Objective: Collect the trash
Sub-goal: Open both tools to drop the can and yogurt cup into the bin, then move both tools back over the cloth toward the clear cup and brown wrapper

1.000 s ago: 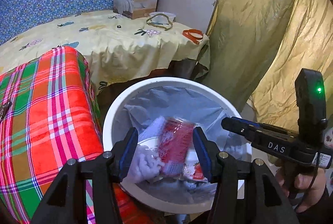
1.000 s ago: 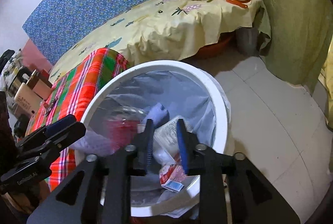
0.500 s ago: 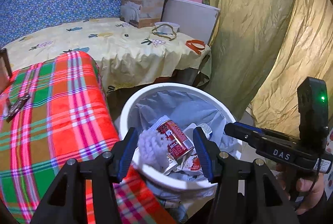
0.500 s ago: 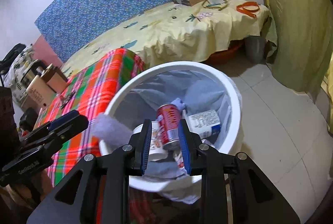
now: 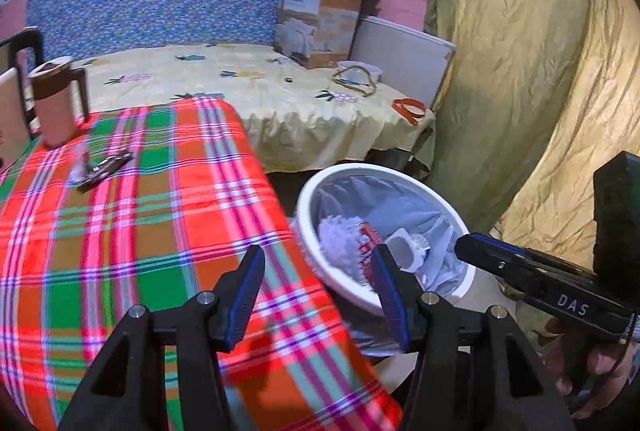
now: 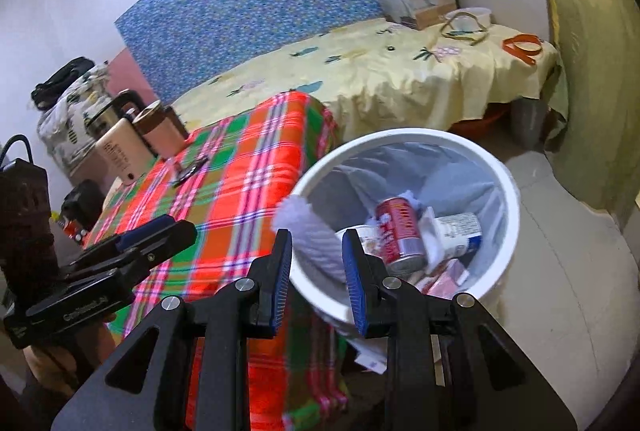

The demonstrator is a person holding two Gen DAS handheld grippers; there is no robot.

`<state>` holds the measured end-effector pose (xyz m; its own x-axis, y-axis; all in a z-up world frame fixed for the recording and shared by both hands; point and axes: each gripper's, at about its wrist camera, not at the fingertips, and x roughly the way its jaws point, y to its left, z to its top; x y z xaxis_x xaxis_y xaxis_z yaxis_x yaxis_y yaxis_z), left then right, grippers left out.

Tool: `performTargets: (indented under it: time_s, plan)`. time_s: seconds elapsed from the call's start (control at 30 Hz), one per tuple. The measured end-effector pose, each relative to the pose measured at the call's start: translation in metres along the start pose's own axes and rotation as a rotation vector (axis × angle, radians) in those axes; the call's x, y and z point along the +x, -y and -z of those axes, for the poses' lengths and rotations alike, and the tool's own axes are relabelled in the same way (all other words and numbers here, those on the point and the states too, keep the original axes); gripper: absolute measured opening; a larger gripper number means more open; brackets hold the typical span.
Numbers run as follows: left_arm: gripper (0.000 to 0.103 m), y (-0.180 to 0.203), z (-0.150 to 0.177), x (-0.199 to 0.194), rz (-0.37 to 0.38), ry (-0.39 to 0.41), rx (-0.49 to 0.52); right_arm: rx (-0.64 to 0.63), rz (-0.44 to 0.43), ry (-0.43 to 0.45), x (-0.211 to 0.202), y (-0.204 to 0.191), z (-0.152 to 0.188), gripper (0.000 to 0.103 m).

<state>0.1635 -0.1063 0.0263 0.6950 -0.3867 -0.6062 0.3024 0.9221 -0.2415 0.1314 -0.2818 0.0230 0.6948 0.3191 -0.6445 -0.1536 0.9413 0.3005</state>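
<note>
L hand-held gripper (image 5: 316, 285) spread, empty, now over plaid cloth (image 5: 132, 215), R hand-held gripper (image 6: 316, 265) spread, empty, pulled back from bin (image 6: 508, 199)

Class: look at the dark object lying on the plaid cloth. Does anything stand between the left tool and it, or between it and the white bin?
Nothing visible does. The left tool hangs open over the plaid cloth, with bare cloth up to the dark object. From there to the bin is only cloth, then its open rim. The brown mug stands off to the side.

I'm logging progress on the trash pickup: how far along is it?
Done: a red can, a white bottle and wrappers lie in the bin. In hand: nothing; both grippers are open. Left: a small dark item on the plaid table, possibly trash.
</note>
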Motion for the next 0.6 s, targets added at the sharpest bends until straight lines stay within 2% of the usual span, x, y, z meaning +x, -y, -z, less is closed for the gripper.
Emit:
performTargets:
  time_s: [0.6]
  plan:
    - [0.057, -0.042, 0.020, -0.048, -0.138, 0.065, -0.057, -0.100, -0.094, -0.032, 0.006, -0.050, 0.009, 0.029]
